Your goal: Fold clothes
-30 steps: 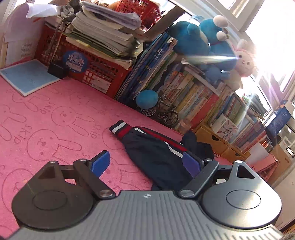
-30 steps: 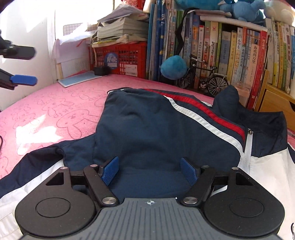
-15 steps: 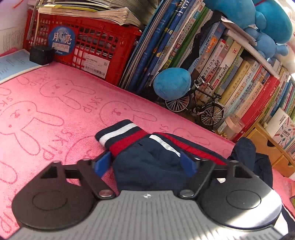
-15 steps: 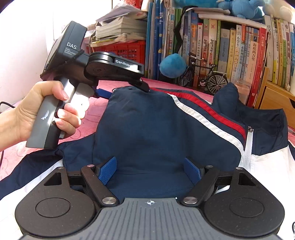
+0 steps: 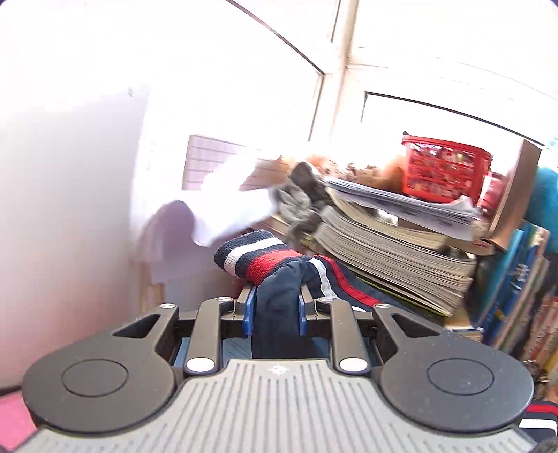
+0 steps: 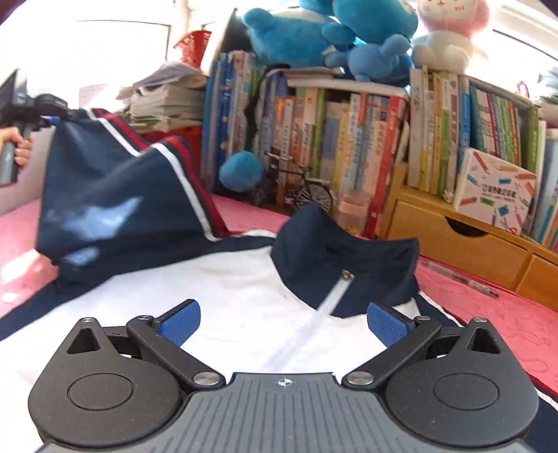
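Observation:
A navy, white and red jacket (image 6: 223, 306) lies on the pink bunny-print cover (image 6: 488, 324). Its zip and navy collar (image 6: 348, 251) face me. My left gripper (image 5: 274, 306) is closing, and its blue pads press the navy sleeve just behind the striped cuff (image 5: 254, 256). In the right wrist view a hand (image 6: 15, 146) holds that left gripper (image 6: 52, 118) up at the far left, and the sleeve (image 6: 115, 195) hangs from it, lifted off the cover. Low over the white front, my right gripper (image 6: 282, 322) is opening wide with nothing between its pads.
A packed bookshelf (image 6: 348, 139) lines the back, with plush toys (image 6: 331, 31) on top. A blue ball (image 6: 240, 170) and a toy bicycle (image 6: 300, 188) stand at its foot. Wooden drawers (image 6: 453, 244) and a pen (image 6: 460, 278) are at the right. A magazine stack (image 5: 390, 251) and a red basket (image 5: 443, 170) are at the back left.
The left gripper closed on the sleeve near its cuff, then lifted it up and to the left. The right gripper shifted over the white front and opened wider.

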